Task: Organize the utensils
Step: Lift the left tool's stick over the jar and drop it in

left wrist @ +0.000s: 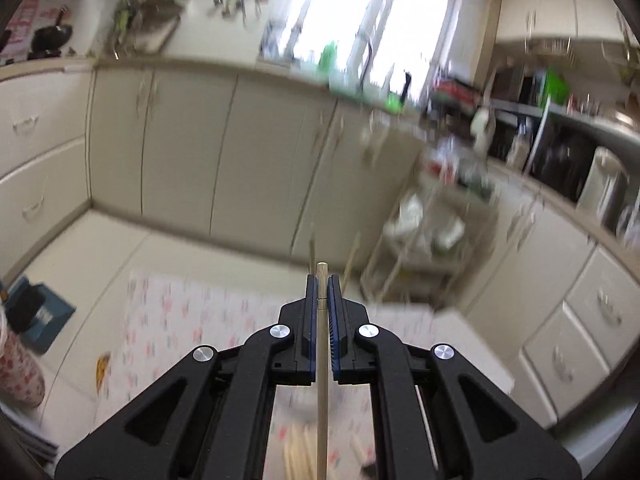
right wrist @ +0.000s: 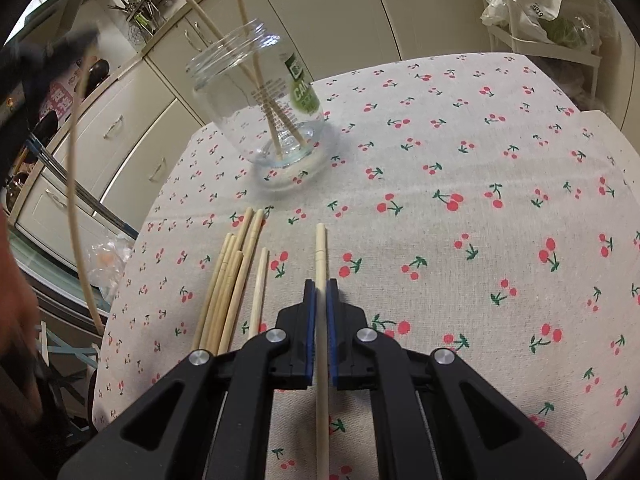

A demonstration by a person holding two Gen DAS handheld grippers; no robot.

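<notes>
Closest to my right camera, the right gripper [right wrist: 320, 292] had its jaws closed on a wooden chopstick [right wrist: 320, 248], tip pointing far over the cherry-print tabletop [right wrist: 460, 160]. Just left of it lay a loose bundle of chopsticks [right wrist: 232, 276]. Farther off, slightly left, stood a glass jar [right wrist: 260, 100] with several chopsticks leaning inside. On my left camera, blurred, the left gripper [left wrist: 322, 288] was clamped on another chopstick [left wrist: 322, 360], raised above the tabletop and aimed at the kitchen cabinets [left wrist: 180, 140].
</notes>
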